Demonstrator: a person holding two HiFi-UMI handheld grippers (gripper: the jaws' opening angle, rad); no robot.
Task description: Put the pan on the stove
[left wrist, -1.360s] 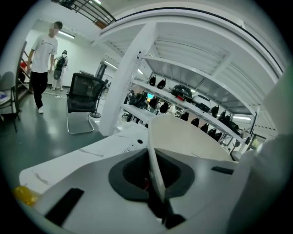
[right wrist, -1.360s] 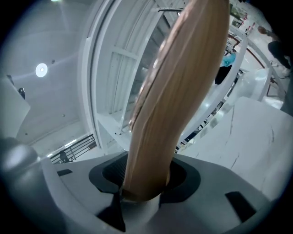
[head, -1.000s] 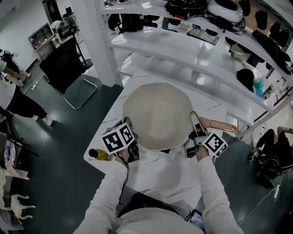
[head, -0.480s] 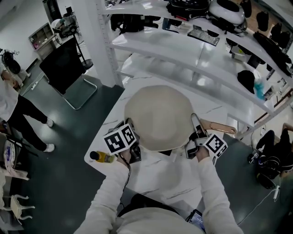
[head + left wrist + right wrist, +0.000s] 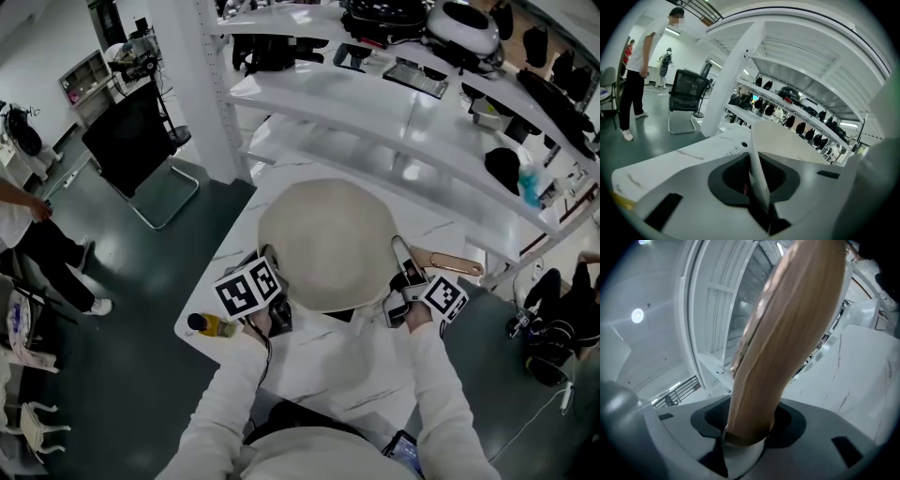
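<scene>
pan (image 5: 328, 244) hung low over the white desk (image 5: 323, 361), held between the two tongs and level with them, not ahead of them. its long axis ran across the body: the wooden handle (image 5: 452, 262) pointed off to the person's right and slightly away.

right tongs (image 5: 746, 430) – jaws wide, clamped round the root of the handle, which filled the gap between them. this hand carried the long end and was the nearer one for steering.

left tongs (image 5: 759, 206) – jaws almost together with the pan's thin rim standing between them on the side opposite the handle. they had just been easing open, though the pads appeared to touch the rim.

a dark strip (image 5: 345, 313) showed under the pan's near edge. judged it could be the stove, but the pan covered it, so could not tell. if so, the coming move would be straight down, not sideways.
</scene>
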